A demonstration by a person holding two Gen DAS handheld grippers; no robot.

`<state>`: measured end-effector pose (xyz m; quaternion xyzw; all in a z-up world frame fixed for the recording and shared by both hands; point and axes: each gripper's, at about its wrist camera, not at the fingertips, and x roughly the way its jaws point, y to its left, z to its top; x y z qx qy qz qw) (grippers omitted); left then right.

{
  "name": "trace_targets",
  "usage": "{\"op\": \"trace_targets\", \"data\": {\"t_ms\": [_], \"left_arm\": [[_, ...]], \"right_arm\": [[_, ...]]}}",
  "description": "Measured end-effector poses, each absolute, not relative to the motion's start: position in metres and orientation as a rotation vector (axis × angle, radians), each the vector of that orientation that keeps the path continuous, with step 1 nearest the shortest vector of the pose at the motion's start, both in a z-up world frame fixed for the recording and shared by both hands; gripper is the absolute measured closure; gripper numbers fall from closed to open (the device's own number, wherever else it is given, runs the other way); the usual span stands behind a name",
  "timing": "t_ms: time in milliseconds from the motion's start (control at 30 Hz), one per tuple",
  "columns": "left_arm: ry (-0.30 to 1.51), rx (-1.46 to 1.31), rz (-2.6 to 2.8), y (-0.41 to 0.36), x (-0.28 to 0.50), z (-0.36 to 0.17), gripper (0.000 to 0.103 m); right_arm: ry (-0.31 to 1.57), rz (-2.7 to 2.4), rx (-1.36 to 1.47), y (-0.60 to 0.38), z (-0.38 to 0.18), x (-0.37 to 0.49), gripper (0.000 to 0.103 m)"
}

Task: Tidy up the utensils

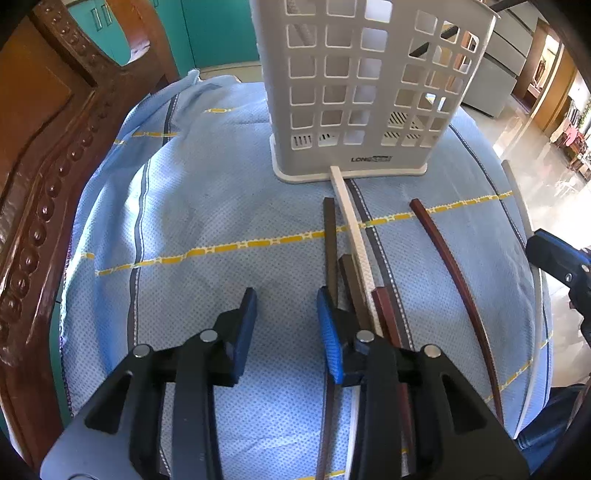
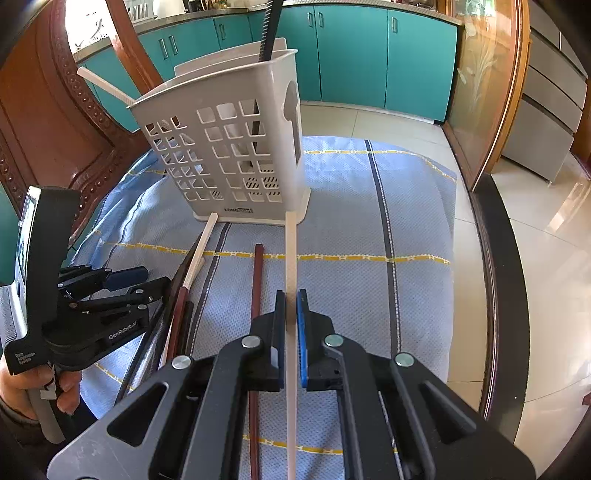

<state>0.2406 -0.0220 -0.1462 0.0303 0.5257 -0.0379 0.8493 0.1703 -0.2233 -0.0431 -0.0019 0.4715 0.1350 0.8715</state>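
Note:
A white slotted utensil caddy (image 1: 369, 92) (image 2: 229, 147) stands on the blue checked cloth (image 1: 184, 221). Inside it are a black chopstick (image 2: 267, 29) and a white one (image 2: 103, 85). My left gripper (image 1: 288, 306) (image 2: 144, 280) is open with only cloth between its fingers. Just right of it lies a bundle of loose chopsticks: dark brown (image 1: 330, 240), white (image 1: 349, 221) and reddish (image 1: 384, 310). A separate red-brown chopstick (image 1: 454, 266) (image 2: 258, 280) lies further right. My right gripper (image 2: 290, 299) is shut on a cream chopstick (image 2: 291, 251) whose far end reaches the caddy's base.
A carved wooden chair back (image 1: 44, 184) rises along the left. Teal cabinets (image 2: 351, 55) stand behind the table. The dark table edge (image 2: 491, 258) and a tiled floor (image 2: 535, 258) lie to the right. A person's hand (image 2: 22, 384) holds the left gripper's handle.

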Motion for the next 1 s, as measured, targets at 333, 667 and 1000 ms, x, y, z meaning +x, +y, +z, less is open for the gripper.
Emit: {"op": "trace_targets", "data": {"t_ms": [333, 667, 1000], "left_arm": [[1.128, 0.044, -0.098, -0.0176, 0.2477, -0.1511, 0.058], [1.142, 0.024, -0.104, -0.0144, 0.25, -0.1525, 0.054], [1.142, 0.035, -0.086, -0.0143, 0.2507, -0.1534, 0.046]], "right_arm": [[0.987, 0.283, -0.006, -0.2232, -0.0435, 0.1697, 0.097], [0.989, 0.278, -0.009, -0.2223, -0.0441, 0.1694, 0.097], [0.993, 0.275, -0.012, -0.2209, -0.0452, 0.1708, 0.097]]}}
